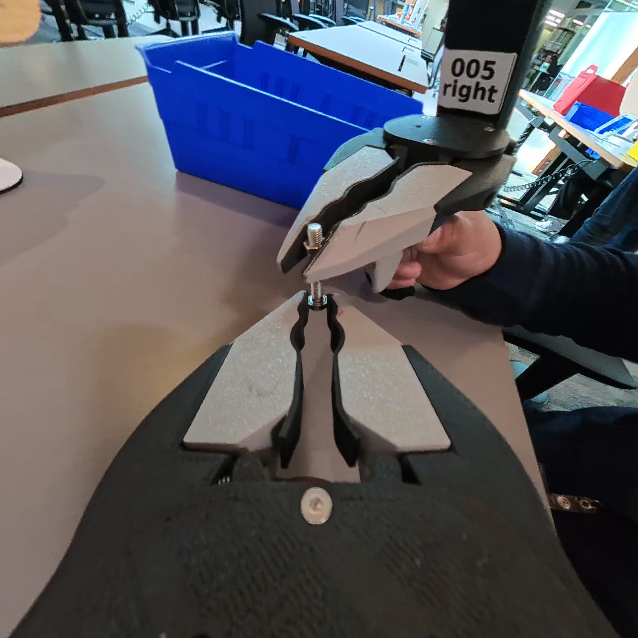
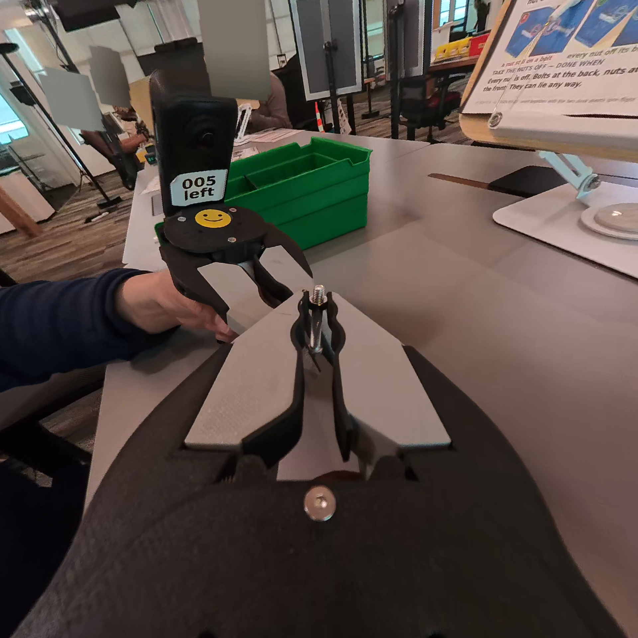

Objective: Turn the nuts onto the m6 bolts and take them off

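A silver M6 bolt [image 1: 315, 288] stands upright above the grey table [image 1: 103, 276]. My left gripper [image 1: 317, 301] is shut on its head at the bottom. My right gripper [image 1: 299, 264] comes in from the upper right and is shut on a silver nut [image 1: 311, 244] near the top of the thread. The bolt's tip sticks out above the nut. In the right wrist view my right gripper [image 2: 318, 298] pinches the nut [image 2: 318, 302]. The bolt's shaft [image 2: 316, 331] runs down between its fingers. The left gripper's body [image 2: 214, 241] sits at the left, with its fingertips hidden under the right fingers.
A blue bin [image 1: 262, 114] stands on the table behind the grippers. A green divided bin [image 2: 303, 193] stands behind the left gripper. An instruction sheet on a tilted stand [image 2: 569, 69] with a white base [image 2: 552, 221] is at the right. A hand [image 1: 455, 252] holds the right gripper's handle. Spacing between my two grippers at the tips: around 4 cm.
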Motion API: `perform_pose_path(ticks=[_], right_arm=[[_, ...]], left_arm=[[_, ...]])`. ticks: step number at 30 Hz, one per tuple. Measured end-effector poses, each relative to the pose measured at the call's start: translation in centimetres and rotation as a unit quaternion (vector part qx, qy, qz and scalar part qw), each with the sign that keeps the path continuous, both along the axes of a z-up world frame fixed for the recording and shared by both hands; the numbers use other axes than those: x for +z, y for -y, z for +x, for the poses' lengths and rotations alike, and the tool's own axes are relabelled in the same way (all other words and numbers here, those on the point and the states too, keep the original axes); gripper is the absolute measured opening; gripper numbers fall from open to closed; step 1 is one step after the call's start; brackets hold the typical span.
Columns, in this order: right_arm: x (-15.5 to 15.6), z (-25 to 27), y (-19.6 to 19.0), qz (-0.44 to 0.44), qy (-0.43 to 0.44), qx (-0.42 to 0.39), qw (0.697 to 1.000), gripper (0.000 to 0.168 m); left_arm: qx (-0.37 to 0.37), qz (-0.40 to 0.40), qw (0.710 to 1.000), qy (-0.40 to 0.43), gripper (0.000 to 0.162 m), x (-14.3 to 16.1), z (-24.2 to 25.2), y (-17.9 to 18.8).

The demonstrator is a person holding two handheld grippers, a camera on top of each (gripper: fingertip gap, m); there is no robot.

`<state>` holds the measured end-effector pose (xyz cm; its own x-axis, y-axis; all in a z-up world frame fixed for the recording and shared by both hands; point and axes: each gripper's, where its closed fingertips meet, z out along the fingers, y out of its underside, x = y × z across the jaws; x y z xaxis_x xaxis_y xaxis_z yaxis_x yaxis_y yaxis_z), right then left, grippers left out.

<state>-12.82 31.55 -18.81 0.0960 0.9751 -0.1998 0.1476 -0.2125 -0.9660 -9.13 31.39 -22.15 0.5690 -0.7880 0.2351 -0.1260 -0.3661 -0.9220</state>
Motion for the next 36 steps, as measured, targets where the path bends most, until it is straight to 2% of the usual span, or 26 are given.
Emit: perform_pose_path(ticks=[5,9,15,20,23,25,27,29,30,32,34,36], right_arm=[[-1.0,1.1,0.2,-0.025,0.0,-0.015,1.0,0.006],[-0.3,1.9,-0.2,-0.038,-0.021,-0.033,0.999,0.006],[2.7,4.5,-0.1,0.007,-0.03,-0.069,0.997,0.007],[6.6,9.6,-0.8,0.067,-0.013,-0.129,0.989,0.007],[9.4,14.9,-4.1,0.108,0.014,-0.217,0.97,0.007],[9.5,18.6,-7.7,0.13,0.069,-0.281,0.948,0.007],[7.5,21.9,-11.8,0.121,0.15,-0.329,0.924,0.006],[4.4,24.5,-15.2,0.069,0.235,-0.351,0.904,0.008],[3.8,25.6,-16.0,0.051,0.256,-0.362,0.895,0.017],[5.5,26.0,-15.5,0.057,0.237,-0.363,0.9,0.023],[7.8,25.6,-13.3,0.093,0.195,-0.348,0.912,0.029],[7.9,25.3,-10.3,0.101,0.187,-0.318,0.924,0.035]], left_arm=[[-0.019,0.019,1.0,-0.012,0.008,-0.1,0.9,0.6],[-0.021,0.031,0.999,0.001,0.014,0.5,1.1,0.8],[-0.018,0.02,1.0,0.004,0.028,0.3,1.0,0.7],[-0.001,0.025,0.999,-0.025,0.026,-0.2,0.7,0.3],[0.008,0.026,0.999,-0.041,0.024,-0.6,0.5,0.0],[0.012,0.025,0.998,-0.048,0.023,-0.7,0.5,-0.1],[0.011,0.022,0.998,-0.05,0.023,-0.9,0.5,-0.1],[0.015,0.023,0.998,-0.056,0.023,-1.0,0.4,-0.2],[0.019,0.026,0.997,-0.064,0.024,-1.1,0.3,-0.3],[0.039,0.037,0.995,-0.089,0.03,-1.4,-0.1,-0.5],[0.06,0.046,0.992,-0.102,0.041,-1.5,-0.4,-0.2],[0.074,0.041,0.992,-0.093,0.046,-1.3,-0.5,1.3]])
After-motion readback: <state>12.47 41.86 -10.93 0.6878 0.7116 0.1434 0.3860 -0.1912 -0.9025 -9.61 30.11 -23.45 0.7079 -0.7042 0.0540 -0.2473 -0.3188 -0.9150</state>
